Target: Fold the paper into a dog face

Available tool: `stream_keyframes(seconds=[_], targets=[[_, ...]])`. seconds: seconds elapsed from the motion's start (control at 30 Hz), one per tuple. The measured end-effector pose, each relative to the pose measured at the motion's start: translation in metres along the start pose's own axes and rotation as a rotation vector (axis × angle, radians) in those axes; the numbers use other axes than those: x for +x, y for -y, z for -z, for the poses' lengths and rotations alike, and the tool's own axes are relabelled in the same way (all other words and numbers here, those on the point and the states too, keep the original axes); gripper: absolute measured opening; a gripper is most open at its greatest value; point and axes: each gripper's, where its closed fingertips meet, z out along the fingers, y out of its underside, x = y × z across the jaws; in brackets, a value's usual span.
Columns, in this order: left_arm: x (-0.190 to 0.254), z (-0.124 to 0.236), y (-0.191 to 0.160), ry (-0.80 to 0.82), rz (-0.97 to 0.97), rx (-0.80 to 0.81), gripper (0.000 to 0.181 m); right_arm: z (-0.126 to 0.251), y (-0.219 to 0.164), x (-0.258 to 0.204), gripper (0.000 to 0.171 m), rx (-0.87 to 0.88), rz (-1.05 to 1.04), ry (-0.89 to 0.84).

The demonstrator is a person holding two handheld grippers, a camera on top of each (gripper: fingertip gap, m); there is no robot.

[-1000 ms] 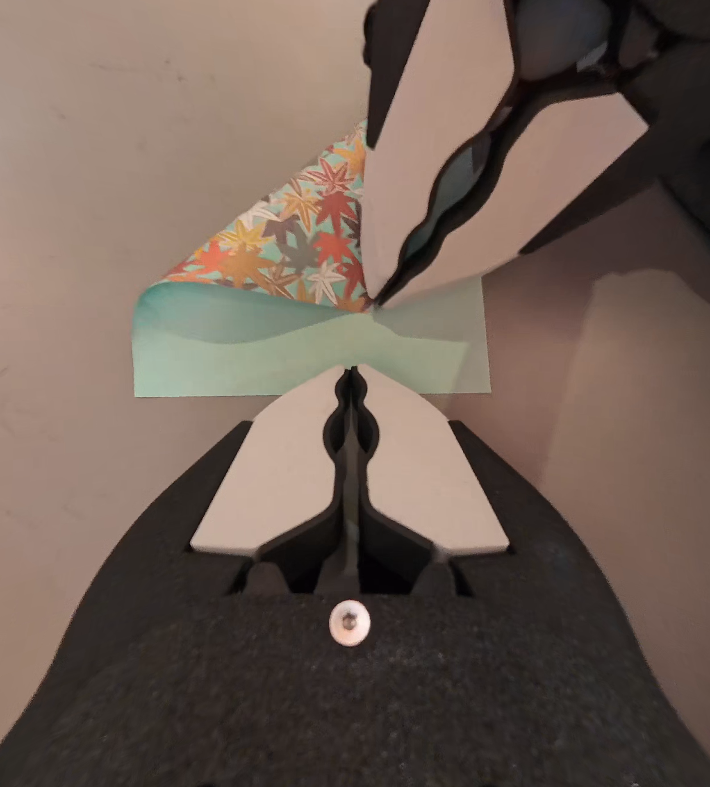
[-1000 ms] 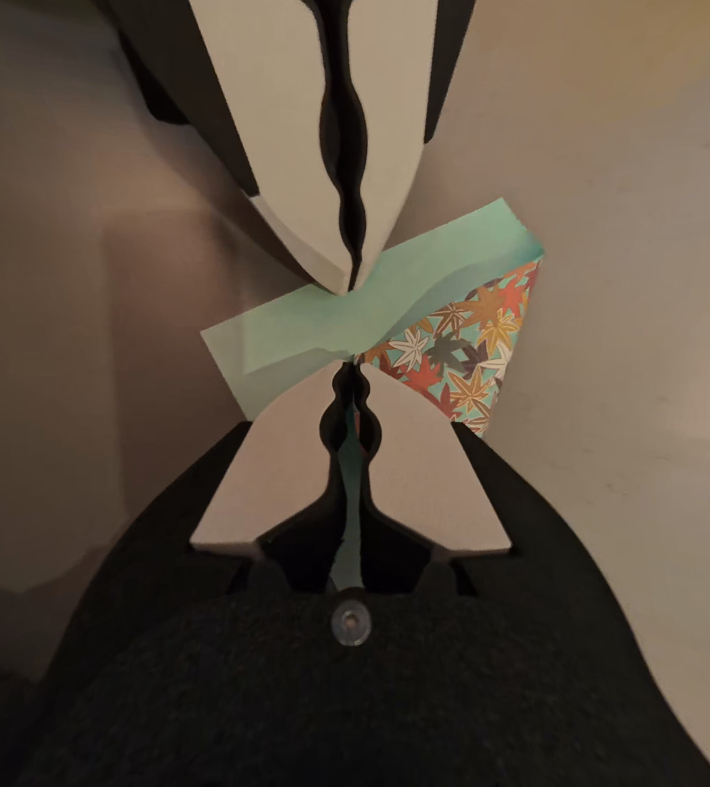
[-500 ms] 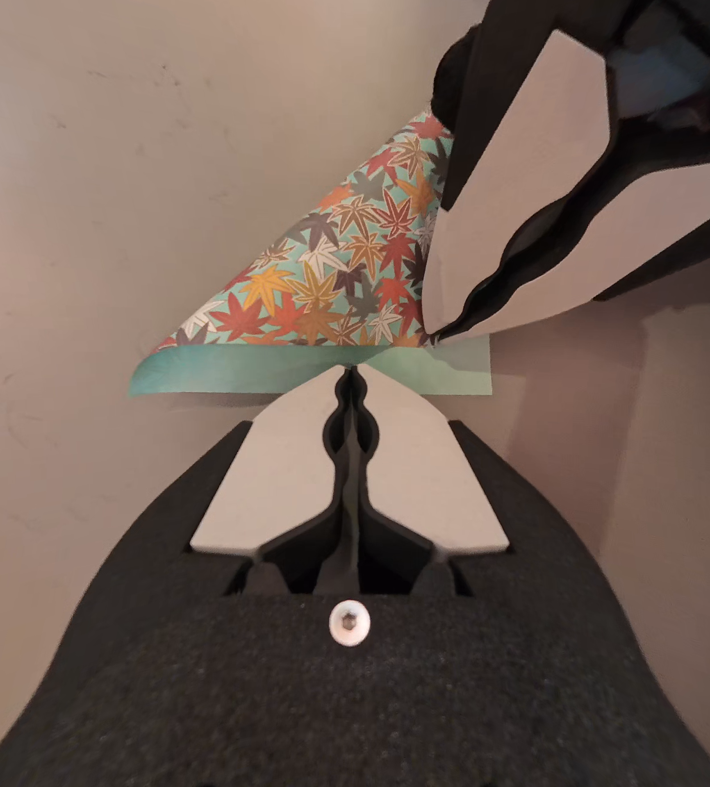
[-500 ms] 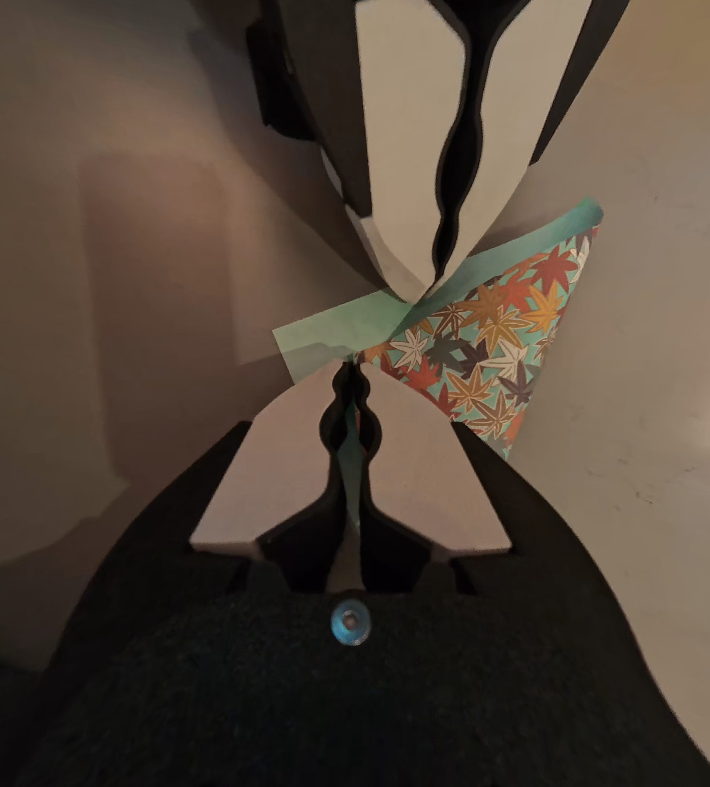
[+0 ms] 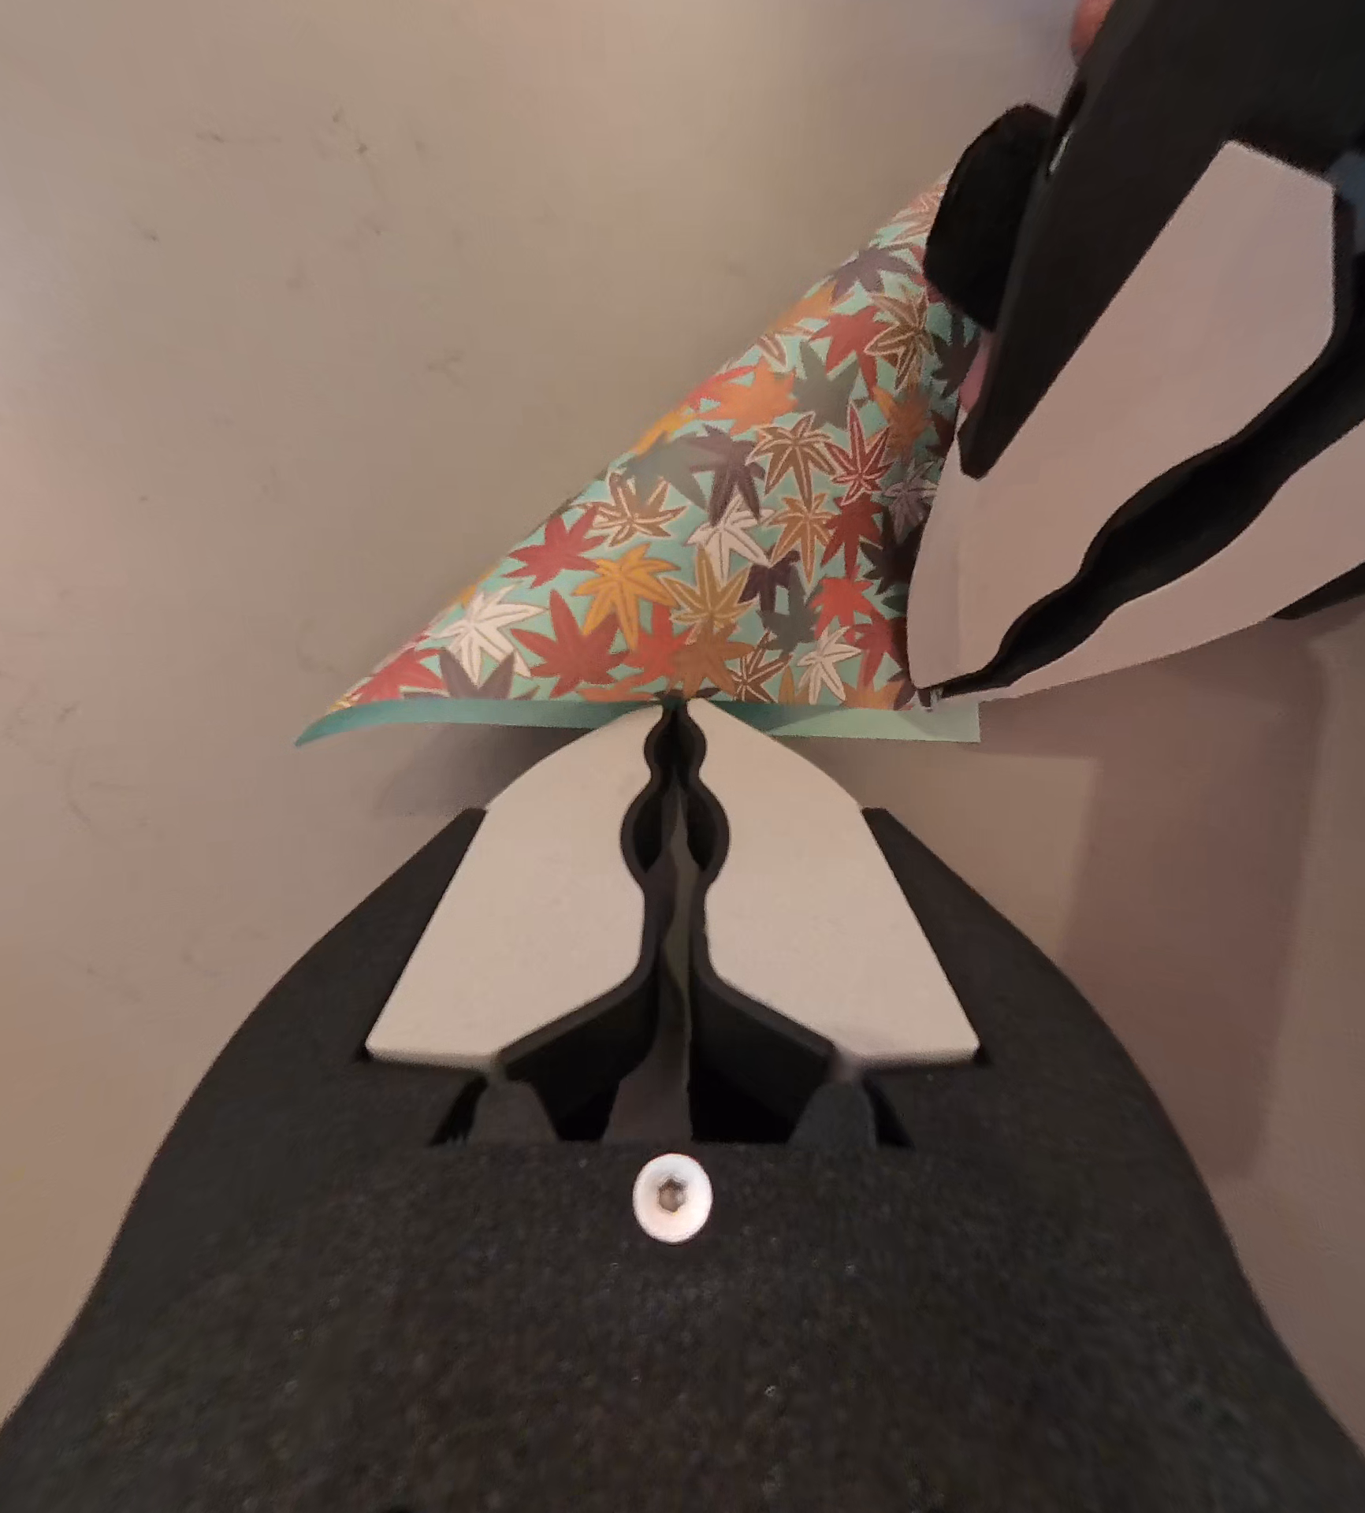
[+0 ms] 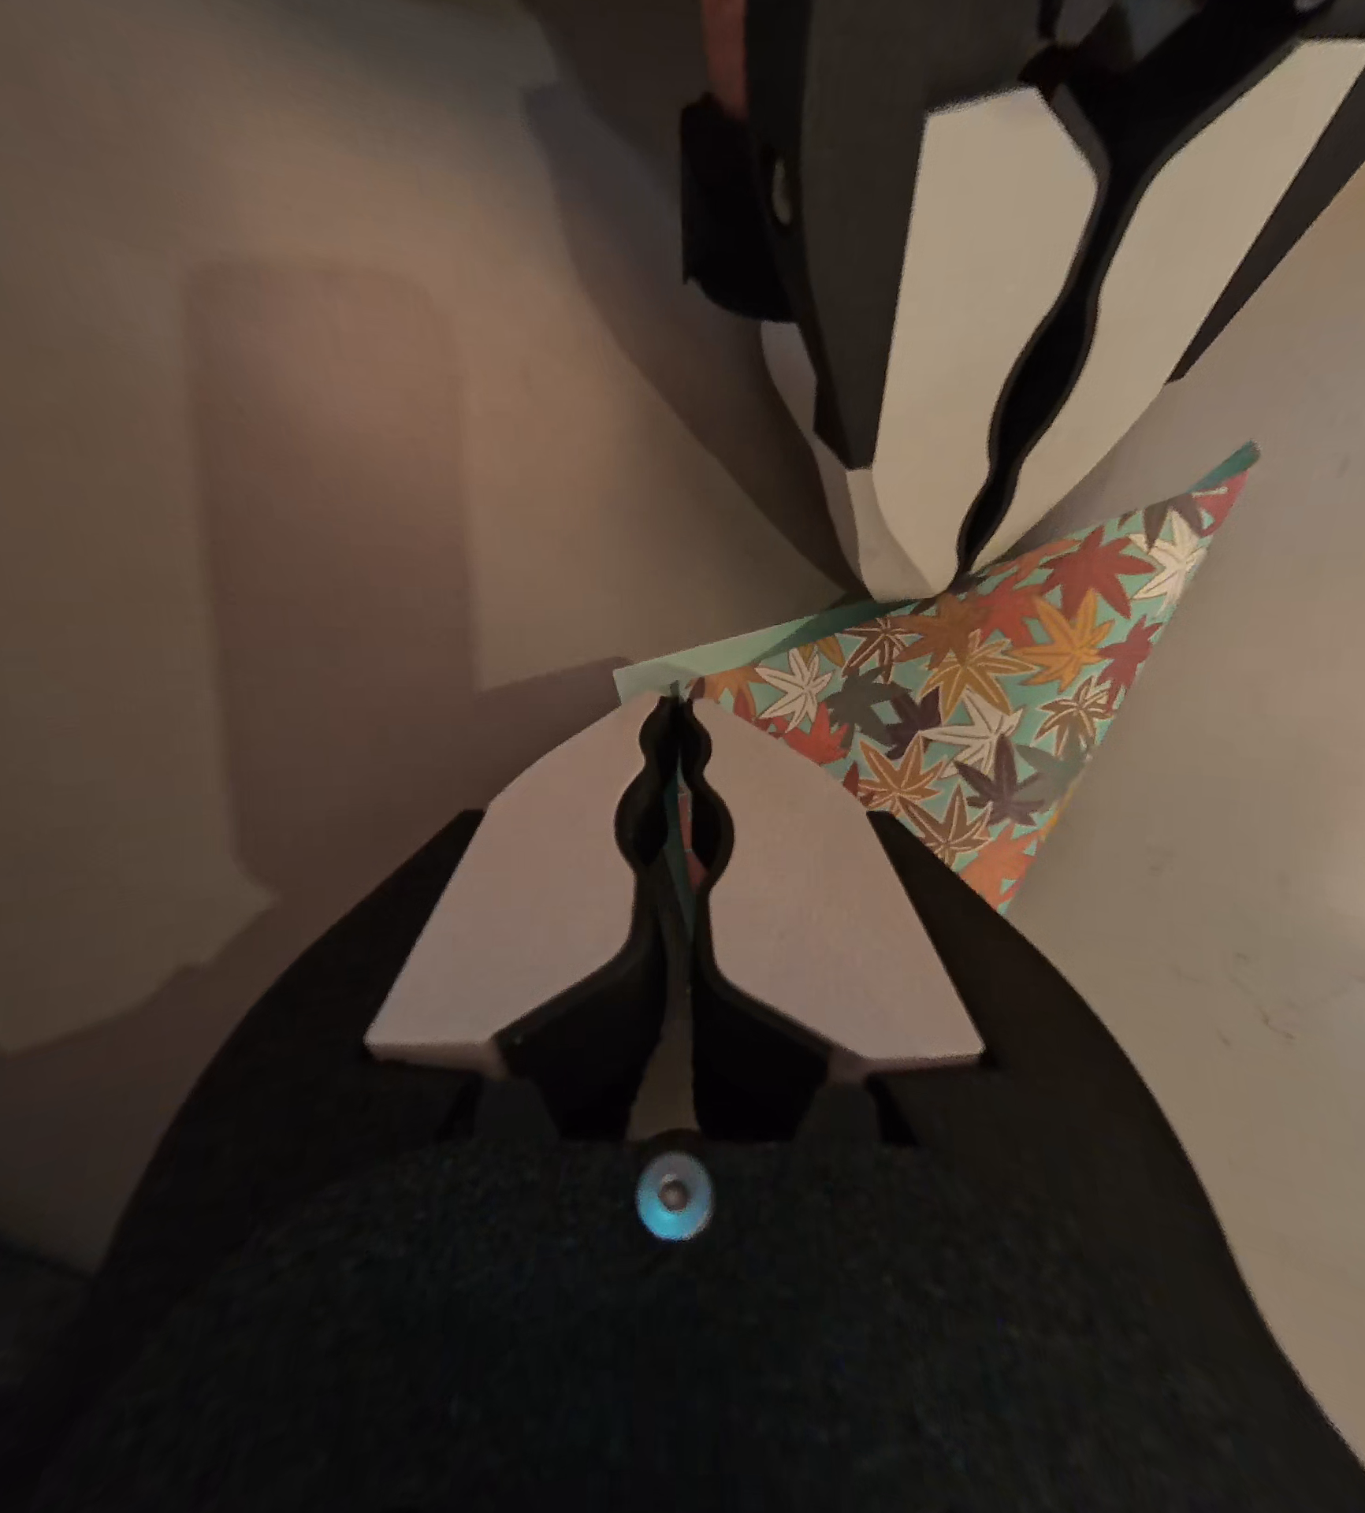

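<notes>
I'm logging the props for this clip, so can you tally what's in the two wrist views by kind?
Grippers: 2, the left gripper and the right gripper, each shut on the paper.
Sheets of paper: 1, the leaf-patterned paper with a plain teal back.
Tables: 1, the beige table.
Total: 4.

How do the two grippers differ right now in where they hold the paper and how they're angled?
The left gripper pinches the paper midway along its near edge, while the right gripper grips at that edge's end corner. In the left wrist view, the left gripper points straight ahead and the right gripper slants in from the upper right. The right gripper's corner shows plain mint; leaf print rises behind the left gripper. Both have jaws closed on the paper.
</notes>
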Motion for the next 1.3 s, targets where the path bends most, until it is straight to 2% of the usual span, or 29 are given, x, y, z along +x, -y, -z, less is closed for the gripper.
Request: stream_keyframes(seconds=[1.1, 1.3], targets=[[0.003, 0.007, -0.008, -0.027, -0.020, 0.012, 0.000, -0.002, 0.007, -0.009, 0.000, 0.002, -0.013, 0.054], [0.004, 0.010, -0.012, -0.048, -0.125, 0.010, 0.000, -0.002, 0.007, -0.009, 0.000, 0.015, -0.020, 0.059]])
